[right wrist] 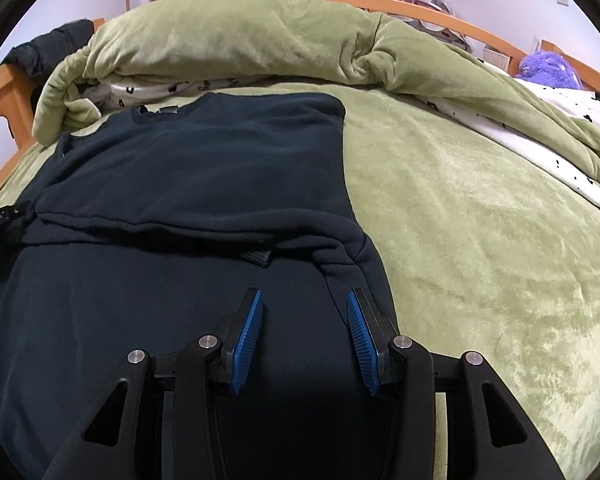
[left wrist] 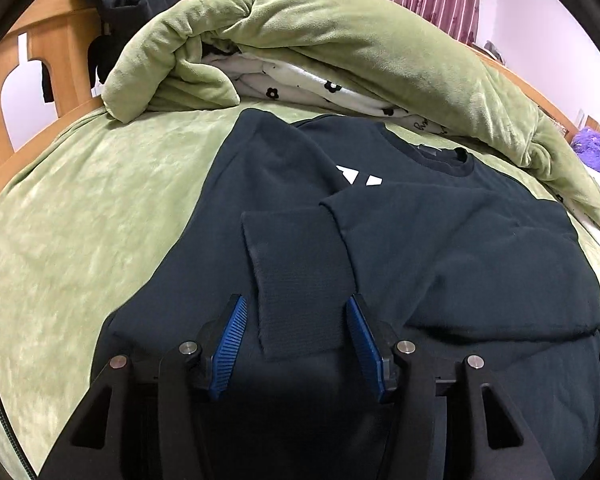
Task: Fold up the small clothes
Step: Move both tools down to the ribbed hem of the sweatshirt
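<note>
- Sleeves lay folded across the dark sweatshirt (left wrist: 440, 248); bottom-hem fold came next
- Left gripper (left wrist: 296, 308) and right gripper (right wrist: 305, 304) hovered jaws apart, gripping nothing; each needed a hem corner

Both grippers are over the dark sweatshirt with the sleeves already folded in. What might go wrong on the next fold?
1. The left sleeve cuff lies loose on top between the open left gripper's fingers; lifting the hem may slide it off.
2. The right gripper hovers open near the sweatshirt's side edge; a shallow pinch might catch only one layer.
3. The plush green blanket underneath could get pinched too.
</note>
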`<state>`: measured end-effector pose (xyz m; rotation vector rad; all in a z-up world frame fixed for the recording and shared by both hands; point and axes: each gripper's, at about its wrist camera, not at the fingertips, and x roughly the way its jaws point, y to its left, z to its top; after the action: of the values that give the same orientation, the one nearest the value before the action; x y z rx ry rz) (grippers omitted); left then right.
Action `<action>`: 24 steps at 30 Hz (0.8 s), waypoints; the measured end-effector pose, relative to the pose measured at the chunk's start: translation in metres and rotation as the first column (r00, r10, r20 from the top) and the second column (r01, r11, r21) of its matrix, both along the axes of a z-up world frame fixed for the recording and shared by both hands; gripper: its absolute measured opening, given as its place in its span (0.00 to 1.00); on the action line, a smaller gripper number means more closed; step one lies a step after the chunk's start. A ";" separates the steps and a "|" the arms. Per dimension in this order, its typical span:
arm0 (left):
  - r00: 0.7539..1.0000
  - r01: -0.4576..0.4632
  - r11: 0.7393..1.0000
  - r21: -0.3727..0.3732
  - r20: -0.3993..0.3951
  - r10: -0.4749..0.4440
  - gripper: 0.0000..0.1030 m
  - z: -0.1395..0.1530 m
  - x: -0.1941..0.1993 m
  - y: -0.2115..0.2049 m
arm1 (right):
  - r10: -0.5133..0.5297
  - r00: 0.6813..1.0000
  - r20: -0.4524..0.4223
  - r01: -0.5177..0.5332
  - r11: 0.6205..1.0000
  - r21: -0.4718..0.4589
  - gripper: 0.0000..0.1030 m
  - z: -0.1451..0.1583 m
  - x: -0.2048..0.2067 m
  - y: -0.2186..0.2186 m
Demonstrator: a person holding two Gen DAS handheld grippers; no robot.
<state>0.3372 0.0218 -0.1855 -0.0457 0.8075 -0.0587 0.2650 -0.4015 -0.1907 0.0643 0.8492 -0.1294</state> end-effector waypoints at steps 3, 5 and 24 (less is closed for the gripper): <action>1.000 -0.001 1.000 -0.001 0.000 0.001 0.48 0.001 -0.007 0.002 | -0.001 1.000 -0.009 0.001 1.000 -0.024 0.42 -0.002 0.000 0.003; 1.000 -0.007 1.000 0.001 0.000 0.007 0.48 0.002 -0.010 0.001 | 0.002 1.000 -0.003 -0.002 1.000 -0.028 0.42 -0.001 -0.001 0.005; 0.999 0.044 0.998 -0.037 0.017 -0.043 0.48 0.032 -0.103 0.025 | -0.092 0.995 0.043 0.087 0.989 0.116 0.28 0.016 -0.055 -0.001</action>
<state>0.2346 0.0471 -0.1532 -0.0631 0.7910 -0.1152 0.2095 -0.4022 -0.1743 0.2124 0.8057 -0.1628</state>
